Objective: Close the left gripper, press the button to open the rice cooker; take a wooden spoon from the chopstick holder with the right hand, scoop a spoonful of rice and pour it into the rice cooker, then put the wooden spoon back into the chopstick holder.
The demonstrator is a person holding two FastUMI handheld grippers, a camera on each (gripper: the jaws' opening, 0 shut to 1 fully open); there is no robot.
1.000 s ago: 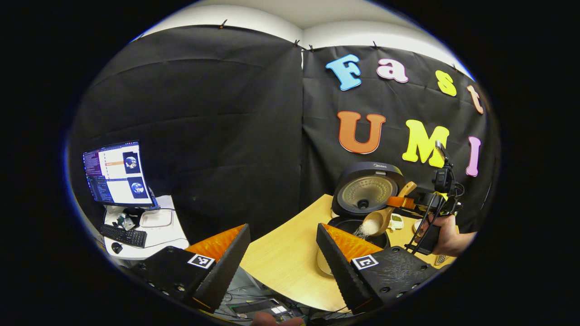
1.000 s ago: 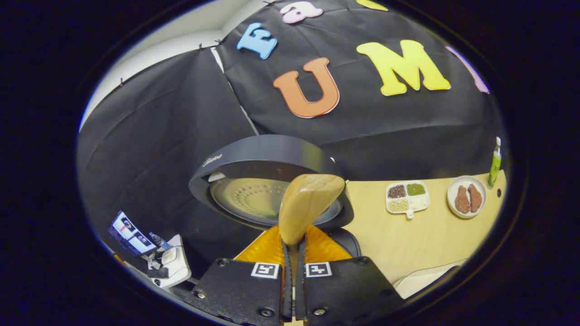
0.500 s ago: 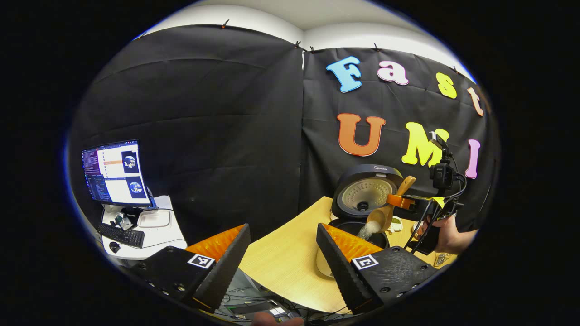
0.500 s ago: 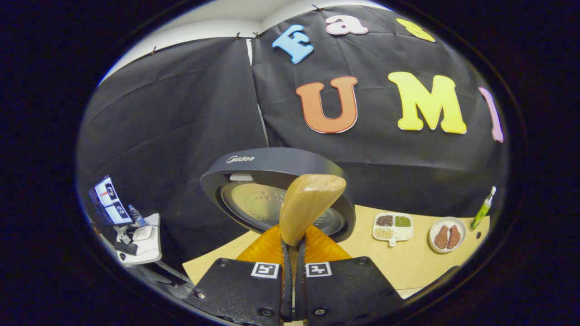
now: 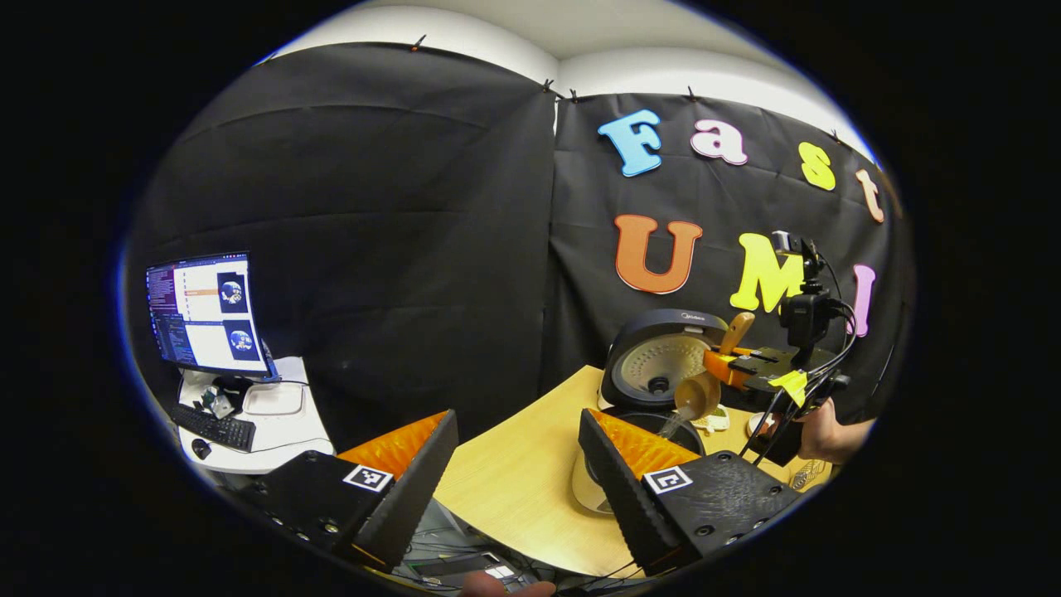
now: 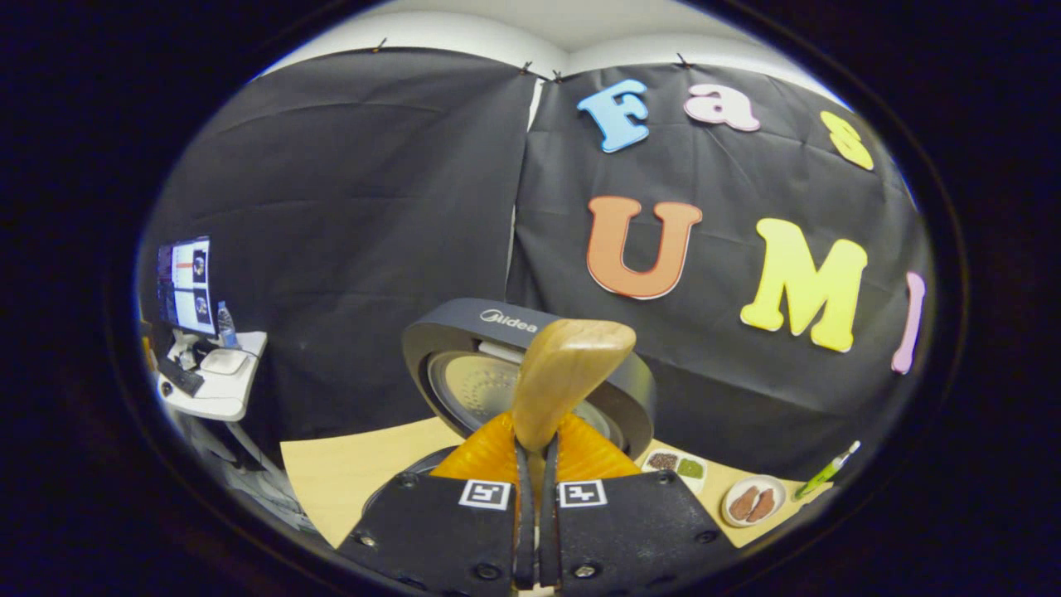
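The rice cooker stands open on the wooden table (image 5: 514, 481), its lid (image 5: 663, 365) raised behind the dark pot (image 5: 688, 431). Over the pot a wooden spoon (image 5: 703, 388) is tipped bowl-down, and a thin stream of rice (image 5: 670, 424) falls from it. The right gripper (image 5: 728, 365), held by a hand (image 5: 829, 431), grips the spoon's handle. In the right gripper view that gripper (image 6: 535, 444) is shut on the handle (image 6: 568, 373), with the cooker lid (image 6: 489, 332) just behind it. My left gripper (image 5: 518, 419) hangs open and apart over the table's near edge.
A divided dish of grains (image 6: 675, 466), a plate with brown pieces (image 6: 753, 502) and a green bottle (image 6: 825, 477) sit on the table to the cooker's right. Off the table to the left, a white side desk holds a monitor (image 5: 207, 311) and a keyboard (image 5: 217, 427).
The right gripper has risen and turned, tipping the spoon further. The heap of rice in the spoon has thinned to a trickle into the pot. The left gripper has hardly moved.
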